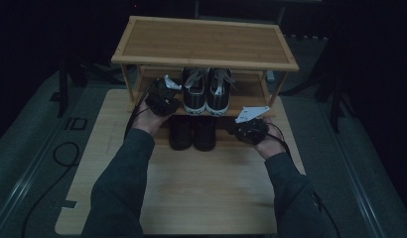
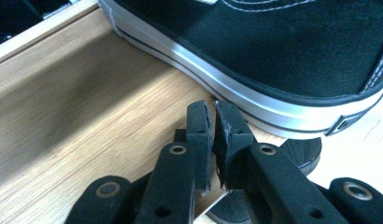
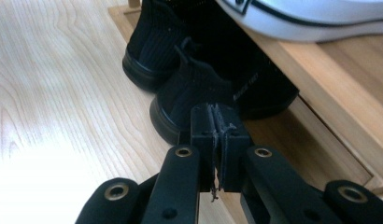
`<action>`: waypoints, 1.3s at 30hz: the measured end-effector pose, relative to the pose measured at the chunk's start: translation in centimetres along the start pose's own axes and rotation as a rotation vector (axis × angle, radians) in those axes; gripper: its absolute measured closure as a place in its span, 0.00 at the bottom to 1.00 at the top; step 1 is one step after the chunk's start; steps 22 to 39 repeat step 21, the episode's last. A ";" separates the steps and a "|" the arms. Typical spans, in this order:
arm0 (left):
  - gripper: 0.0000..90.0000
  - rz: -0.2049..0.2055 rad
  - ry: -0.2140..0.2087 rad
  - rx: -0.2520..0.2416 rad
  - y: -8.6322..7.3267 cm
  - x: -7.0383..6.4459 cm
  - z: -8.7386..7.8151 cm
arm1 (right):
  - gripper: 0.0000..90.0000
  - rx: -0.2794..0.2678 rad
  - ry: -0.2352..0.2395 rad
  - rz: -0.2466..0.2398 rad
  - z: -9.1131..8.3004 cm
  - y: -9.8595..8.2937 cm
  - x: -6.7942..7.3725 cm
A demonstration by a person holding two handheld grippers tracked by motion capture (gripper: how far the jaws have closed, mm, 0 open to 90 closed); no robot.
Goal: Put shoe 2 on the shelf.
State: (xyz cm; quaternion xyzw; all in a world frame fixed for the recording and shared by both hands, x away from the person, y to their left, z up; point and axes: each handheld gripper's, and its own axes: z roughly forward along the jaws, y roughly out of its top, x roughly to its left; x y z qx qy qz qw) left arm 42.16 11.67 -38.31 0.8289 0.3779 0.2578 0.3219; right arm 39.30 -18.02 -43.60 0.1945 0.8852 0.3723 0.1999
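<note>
Shoe rack (image 1: 204, 39) at the bench's (image 1: 201, 198) far edge. Sneaker pair (image 1: 207, 91) on its middle shelf; boot pair (image 1: 193, 133) directly beneath. Left gripper (image 1: 163, 96) left of the sneakers; right gripper (image 1: 251, 130) right of the boots.

black low-top sneakers (image 1: 206, 91) with white rubber soles and pale laces sit side by side on the middle shelf of the wooden shoe rack (image 1: 204, 42), heels toward the person, upright and touching each other. seen up close, the left sneaker (image 2: 273, 51) shows black canvas, white stitching and a thin dark stripe along its sole. below them, a pair of all-black sock-style shoes (image 1: 192, 133) stands upright on the bottom level, heels outward too, close together (image 3: 189, 93).
</note>
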 end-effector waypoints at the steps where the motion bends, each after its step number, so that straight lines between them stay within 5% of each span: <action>1: 0.93 -0.001 0.000 0.000 0.0 0.1 -0.1 | 0.96 0.003 0.001 0.002 0.0 -0.1 -0.1; 39: 0.92 0.006 0.005 -0.019 -1.1 0.6 -1.1 | 0.96 0.039 0.000 0.036 0.3 -1.5 -0.3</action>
